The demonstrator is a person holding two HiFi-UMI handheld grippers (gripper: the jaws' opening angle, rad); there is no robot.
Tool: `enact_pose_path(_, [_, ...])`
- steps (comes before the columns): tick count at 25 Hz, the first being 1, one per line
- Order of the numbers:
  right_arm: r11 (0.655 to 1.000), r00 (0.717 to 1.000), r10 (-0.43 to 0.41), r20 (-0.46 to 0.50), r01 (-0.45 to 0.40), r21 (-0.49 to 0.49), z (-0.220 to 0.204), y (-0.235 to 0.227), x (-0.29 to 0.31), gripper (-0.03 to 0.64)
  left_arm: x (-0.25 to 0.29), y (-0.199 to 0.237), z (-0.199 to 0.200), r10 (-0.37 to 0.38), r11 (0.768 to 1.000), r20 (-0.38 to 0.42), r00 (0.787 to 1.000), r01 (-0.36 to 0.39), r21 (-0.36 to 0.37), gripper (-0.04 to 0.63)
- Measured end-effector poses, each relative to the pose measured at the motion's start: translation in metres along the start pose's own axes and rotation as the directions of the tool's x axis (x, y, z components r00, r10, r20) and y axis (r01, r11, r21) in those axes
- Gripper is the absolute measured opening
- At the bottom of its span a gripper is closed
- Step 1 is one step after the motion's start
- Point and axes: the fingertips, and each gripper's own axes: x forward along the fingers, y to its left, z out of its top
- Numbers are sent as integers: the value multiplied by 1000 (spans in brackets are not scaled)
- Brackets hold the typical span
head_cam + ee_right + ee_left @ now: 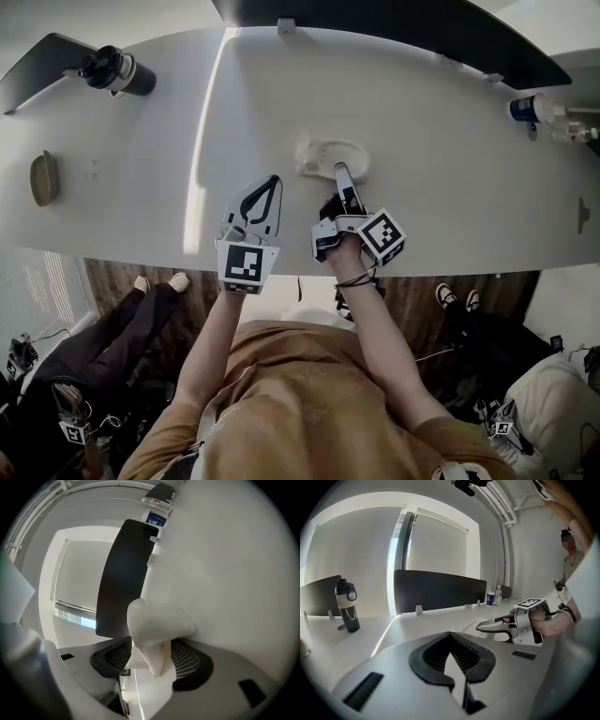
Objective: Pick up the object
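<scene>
Room: I see a long white counter (450, 169), a dark divider panel (394, 28) along its far edge, a dark bottle (117, 70) far left | Object: white object (323, 155) at mid-counter | Right tongs (339, 183): spread wide, rolled sideways, the object between them | Left tongs (272, 183): tips together, empty, just beside the right.

The grey, black-padded left gripper (275, 181) points to about 1 o'clock in the head view, its fingers closed tip to tip on nothing. At its 3 o'clock, the grey right gripper (339, 178) lies rolled on its side and points to 12 o'clock. Its fingers are spread wide, with a smooth white rounded object (157, 625) between them. The bare left forearm (211, 337) and right forearm (384, 342) reach forward. A dark band (356, 278) circles the right wrist.
</scene>
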Motion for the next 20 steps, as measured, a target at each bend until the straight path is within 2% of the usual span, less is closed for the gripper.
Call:
enact_pose_path(5, [999, 999, -24, 31, 23, 27, 10, -2, 3, 245, 1, 1, 5, 4, 1000, 14, 1000, -4, -23, 6])
enact_pose_path(7, [999, 999, -36, 33, 35, 31, 11, -3, 4, 244, 1, 1, 3, 2, 1000, 7, 1000, -2, -11, 6])
enact_pose_path(12, [999, 998, -54, 20, 54, -2, 9, -5, 5, 240, 1, 1, 0, -1, 1000, 15, 1000, 1, -17, 6])
enact_pose_path(13, [998, 998, -56, 20, 56, -7, 9, -5, 4, 212, 1, 0, 1, -2, 1000, 11, 1000, 2, -13, 6])
enact_pose_path(20, [999, 1000, -18, 8, 18, -28, 9, -4, 4, 179, -2, 1, -1, 9, 1000, 2, 1000, -9, -19, 6])
